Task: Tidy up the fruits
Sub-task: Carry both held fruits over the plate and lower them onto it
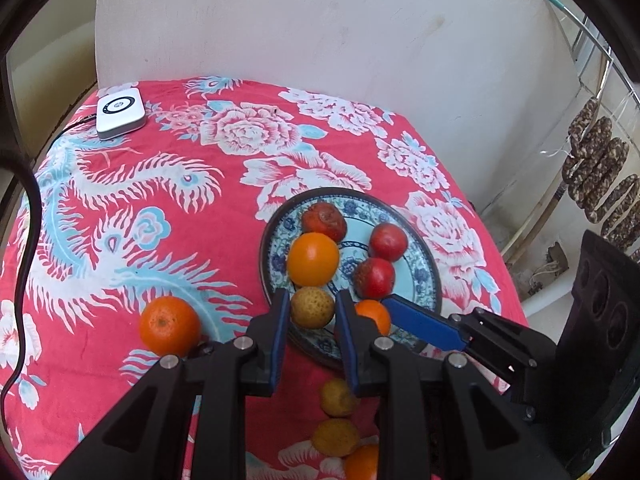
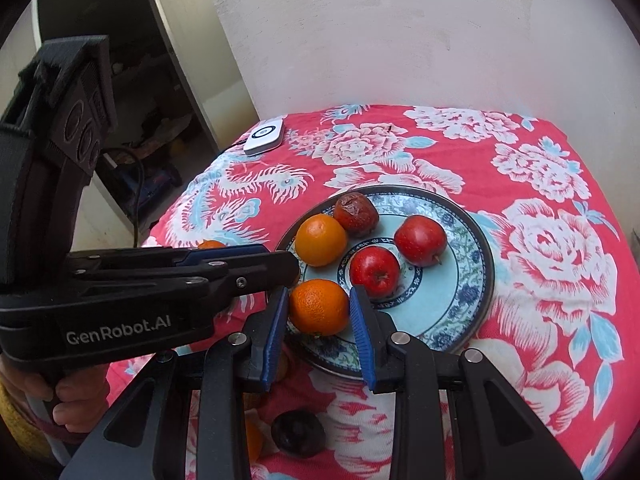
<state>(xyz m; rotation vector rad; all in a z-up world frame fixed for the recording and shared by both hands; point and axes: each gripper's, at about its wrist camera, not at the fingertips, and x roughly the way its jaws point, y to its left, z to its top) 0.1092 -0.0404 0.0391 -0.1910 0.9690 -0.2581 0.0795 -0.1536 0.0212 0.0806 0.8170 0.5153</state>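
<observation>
A blue-and-white patterned plate [image 1: 420, 276] [image 2: 448, 296] lies on the red floral cloth. On it sit an orange [image 1: 313, 259] [image 2: 321, 240], a wrinkled red-brown fruit [image 1: 323, 222] [image 2: 356, 215] and two red apples [image 2: 420, 240] [image 2: 375, 271]. My left gripper [image 1: 312, 314] is shut on a small yellowish fruit [image 1: 312, 307] over the plate's near left rim. My right gripper [image 2: 320, 318] is shut on another orange [image 2: 319, 307] [image 1: 374, 315] at the plate's near edge. The two grippers are close, side by side.
A loose orange [image 1: 170, 326] lies on the cloth left of the plate. Two yellowish fruits [image 1: 338, 398] [image 1: 335, 437] and an orange [image 1: 362, 462] lie nearer me, with a dark round object [image 2: 298, 434]. A white device [image 1: 120, 114] with a black cable sits at the far left corner.
</observation>
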